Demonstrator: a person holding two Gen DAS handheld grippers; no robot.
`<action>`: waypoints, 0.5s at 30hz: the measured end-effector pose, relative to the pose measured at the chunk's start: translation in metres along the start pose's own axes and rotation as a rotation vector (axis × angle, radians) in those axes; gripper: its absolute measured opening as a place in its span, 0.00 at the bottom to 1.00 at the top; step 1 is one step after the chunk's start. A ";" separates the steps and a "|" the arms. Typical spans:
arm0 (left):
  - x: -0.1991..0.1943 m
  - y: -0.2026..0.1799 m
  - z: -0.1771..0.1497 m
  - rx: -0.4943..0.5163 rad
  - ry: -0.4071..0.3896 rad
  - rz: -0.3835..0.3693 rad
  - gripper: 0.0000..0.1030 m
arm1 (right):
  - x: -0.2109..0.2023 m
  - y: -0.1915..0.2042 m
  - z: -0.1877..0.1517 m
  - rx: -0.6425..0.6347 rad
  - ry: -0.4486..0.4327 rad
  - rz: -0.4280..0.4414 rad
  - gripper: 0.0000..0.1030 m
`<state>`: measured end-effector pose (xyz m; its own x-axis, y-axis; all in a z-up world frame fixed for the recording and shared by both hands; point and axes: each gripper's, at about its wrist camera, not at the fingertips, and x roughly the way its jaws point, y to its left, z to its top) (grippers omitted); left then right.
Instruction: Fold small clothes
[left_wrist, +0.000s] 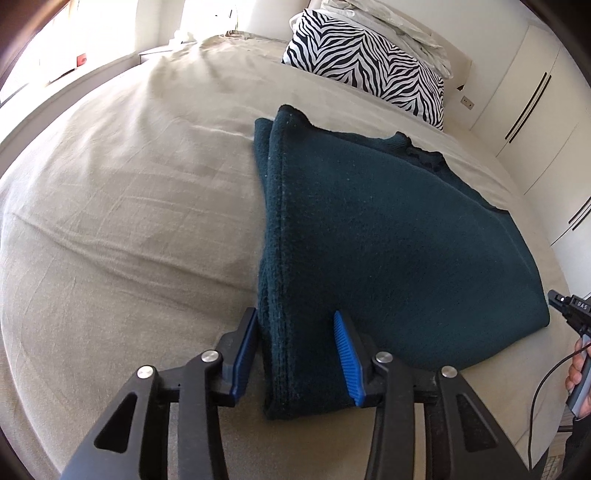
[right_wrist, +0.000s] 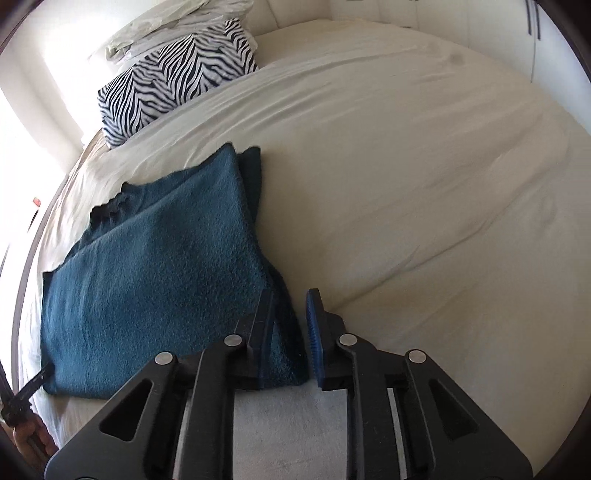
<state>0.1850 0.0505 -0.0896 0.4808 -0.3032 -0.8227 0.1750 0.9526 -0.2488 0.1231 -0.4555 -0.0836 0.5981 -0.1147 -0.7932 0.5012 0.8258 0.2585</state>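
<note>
A dark teal knit garment (left_wrist: 369, 229) lies folded on the beige bed sheet (left_wrist: 129, 221). My left gripper (left_wrist: 295, 350) is open, its blue pads astride the garment's near left folded edge without pinching it. In the right wrist view the garment (right_wrist: 159, 266) lies left of centre. My right gripper (right_wrist: 291, 339) is open, its jaws on either side of the garment's near right corner. The right gripper's body shows at the right edge of the left wrist view (left_wrist: 569, 310), and the left gripper shows at the lower left of the right wrist view (right_wrist: 26, 395).
A zebra-print pillow (left_wrist: 365, 62) with crumpled white bedding (left_wrist: 391, 26) on it sits at the head of the bed. White wardrobe doors (left_wrist: 532, 110) stand beside the bed. A cable (left_wrist: 543, 391) hangs from the right gripper.
</note>
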 end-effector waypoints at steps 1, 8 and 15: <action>0.000 -0.001 0.000 0.005 0.001 0.006 0.43 | -0.004 0.005 0.002 0.004 -0.015 0.016 0.17; 0.002 -0.003 0.000 0.025 0.007 0.027 0.43 | 0.002 0.078 0.021 -0.029 0.002 0.231 0.17; 0.006 -0.007 0.001 0.040 0.014 0.032 0.44 | 0.046 0.173 0.013 -0.078 0.080 0.430 0.59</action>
<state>0.1879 0.0420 -0.0922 0.4743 -0.2720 -0.8373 0.1940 0.9600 -0.2020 0.2460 -0.3254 -0.0683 0.6902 0.2890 -0.6634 0.1666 0.8287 0.5343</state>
